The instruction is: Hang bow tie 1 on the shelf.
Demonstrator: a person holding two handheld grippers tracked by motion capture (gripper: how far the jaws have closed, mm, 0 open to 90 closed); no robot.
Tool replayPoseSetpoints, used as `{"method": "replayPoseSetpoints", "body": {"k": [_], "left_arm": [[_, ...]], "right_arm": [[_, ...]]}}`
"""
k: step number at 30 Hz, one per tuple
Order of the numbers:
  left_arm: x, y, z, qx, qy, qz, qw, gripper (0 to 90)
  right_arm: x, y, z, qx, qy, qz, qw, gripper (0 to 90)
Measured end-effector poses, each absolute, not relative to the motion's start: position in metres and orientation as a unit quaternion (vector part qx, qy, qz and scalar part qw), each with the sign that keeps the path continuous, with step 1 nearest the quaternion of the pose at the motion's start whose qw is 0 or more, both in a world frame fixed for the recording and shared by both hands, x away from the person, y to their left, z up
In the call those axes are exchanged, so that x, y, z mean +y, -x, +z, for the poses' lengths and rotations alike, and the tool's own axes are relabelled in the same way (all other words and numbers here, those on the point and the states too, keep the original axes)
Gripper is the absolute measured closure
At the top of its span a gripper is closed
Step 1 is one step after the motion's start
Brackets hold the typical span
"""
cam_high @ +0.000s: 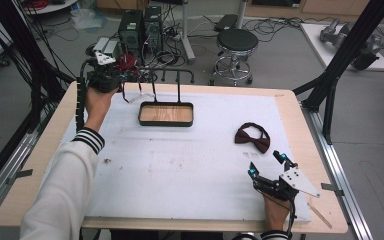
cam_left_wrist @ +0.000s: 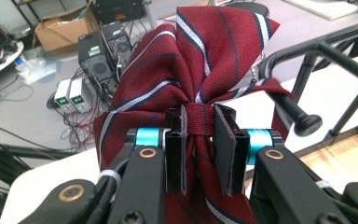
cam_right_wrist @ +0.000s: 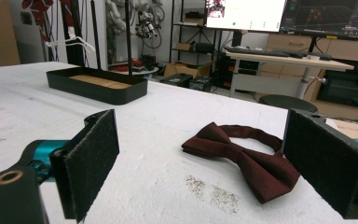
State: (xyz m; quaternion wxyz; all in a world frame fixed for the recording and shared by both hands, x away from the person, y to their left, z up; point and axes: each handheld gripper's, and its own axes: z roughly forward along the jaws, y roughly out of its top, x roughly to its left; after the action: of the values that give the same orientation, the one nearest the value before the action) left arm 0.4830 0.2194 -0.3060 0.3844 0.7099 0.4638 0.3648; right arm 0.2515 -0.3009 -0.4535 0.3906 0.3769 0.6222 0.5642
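Note:
My left gripper [cam_left_wrist: 200,149] is shut on the knot of a red striped bow tie [cam_left_wrist: 196,60], held up beside the black rack bar [cam_left_wrist: 307,51]. In the high view this gripper [cam_high: 111,75] hovers at the table's far left, next to the rack [cam_high: 166,79] that rises from the black tray [cam_high: 166,114]. A plain dark red bow tie [cam_high: 252,137] lies flat on the white mat at the right. My right gripper [cam_high: 266,165] rests open near the front right, just short of that bow tie [cam_right_wrist: 242,154], with nothing between its pads [cam_right_wrist: 93,158].
The tray has a wooden floor [cam_right_wrist: 98,81]. The white mat [cam_high: 190,165] covers most of the wooden table [cam_high: 310,130]. A stool [cam_high: 236,42] and computer boxes [cam_high: 140,27] stand on the floor behind the table.

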Motion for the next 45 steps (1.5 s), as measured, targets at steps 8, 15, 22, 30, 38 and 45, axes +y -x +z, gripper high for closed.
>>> {"method": "replayPoseSetpoints", "body": {"k": [8, 15, 22, 30, 38, 45], "left_arm": [[0.226, -0.481, -0.324, 0.476, -0.715, 0.351, 0.373, 75.0], [0.227, -0.480, -0.336, 0.479, -0.722, 0.341, 0.365, 75.0], [0.227, -0.479, -0.336, 0.478, -0.725, 0.338, 0.363, 74.9], [0.229, -0.480, -0.336, 0.469, -0.737, 0.317, 0.370, 55.2], [0.238, -0.471, -0.335, 0.435, -0.747, 0.300, 0.403, 16.3], [0.247, -0.446, -0.330, 0.404, -0.736, 0.287, 0.461, 15.0]], "right_arm": [[-0.301, -0.252, -0.454, 0.622, -0.377, 0.564, 0.391, 10.2], [-0.301, -0.251, -0.454, 0.622, -0.376, 0.564, 0.391, 10.2], [-0.301, -0.252, -0.454, 0.622, -0.377, 0.564, 0.391, 10.2], [-0.302, -0.251, -0.454, 0.618, -0.379, 0.567, 0.391, 10.2], [-0.302, -0.251, -0.454, 0.616, -0.380, 0.570, 0.389, 10.2], [-0.302, -0.251, -0.454, 0.617, -0.380, 0.567, 0.391, 10.2]]}}
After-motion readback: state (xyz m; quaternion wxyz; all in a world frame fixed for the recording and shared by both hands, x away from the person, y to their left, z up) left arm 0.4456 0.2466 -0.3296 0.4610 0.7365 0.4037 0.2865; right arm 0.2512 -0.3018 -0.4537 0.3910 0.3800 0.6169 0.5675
